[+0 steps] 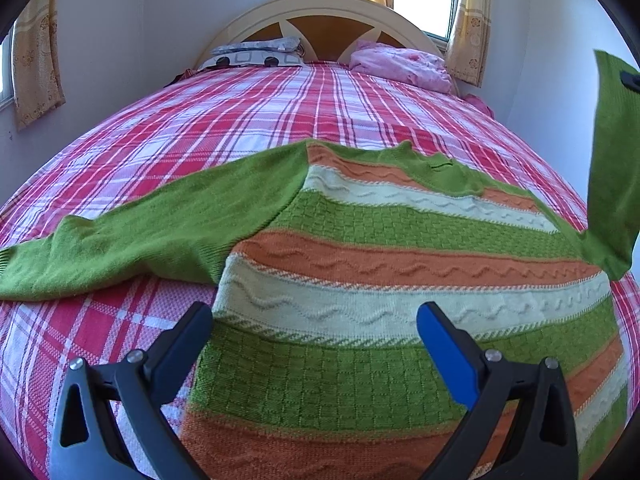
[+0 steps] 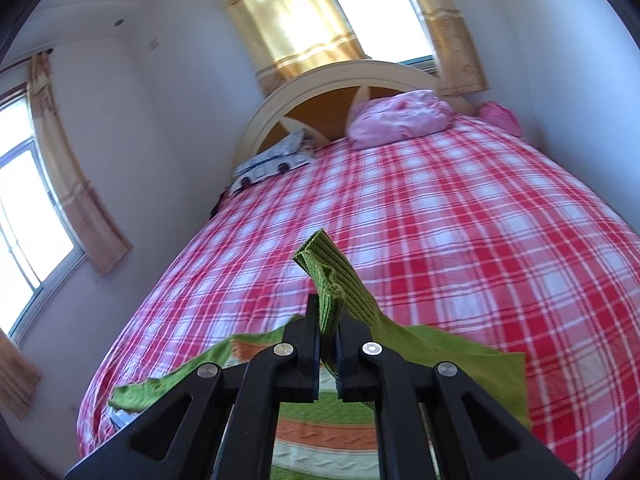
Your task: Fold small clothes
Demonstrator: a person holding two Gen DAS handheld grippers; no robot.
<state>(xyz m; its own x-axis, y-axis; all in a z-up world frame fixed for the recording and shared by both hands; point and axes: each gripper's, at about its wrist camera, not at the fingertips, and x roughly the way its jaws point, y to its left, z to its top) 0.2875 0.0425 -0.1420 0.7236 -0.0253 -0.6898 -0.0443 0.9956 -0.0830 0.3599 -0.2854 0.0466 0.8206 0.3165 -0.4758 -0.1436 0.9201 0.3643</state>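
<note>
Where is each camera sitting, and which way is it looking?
Left wrist view: sits on the left gripper, low over the striped sweater, facing the headboard; its open jaws show.
Right wrist view: sits on the right gripper, raised above the bed, facing the headboard; its jaws show shut on the green sleeve.
Both share the plaid bedspread, pink pillow and sweater.

A small knitted sweater (image 1: 400,264) lies flat on the bed, its body banded in green, orange and cream stripes with wavy cable patterns and a green collar at the far end. One plain green sleeve (image 1: 152,232) stretches out flat to the left, while the other green sleeve (image 1: 612,168) is lifted off the bed. Its ribbed cuff (image 2: 332,280) appears folded over on itself.
</note>
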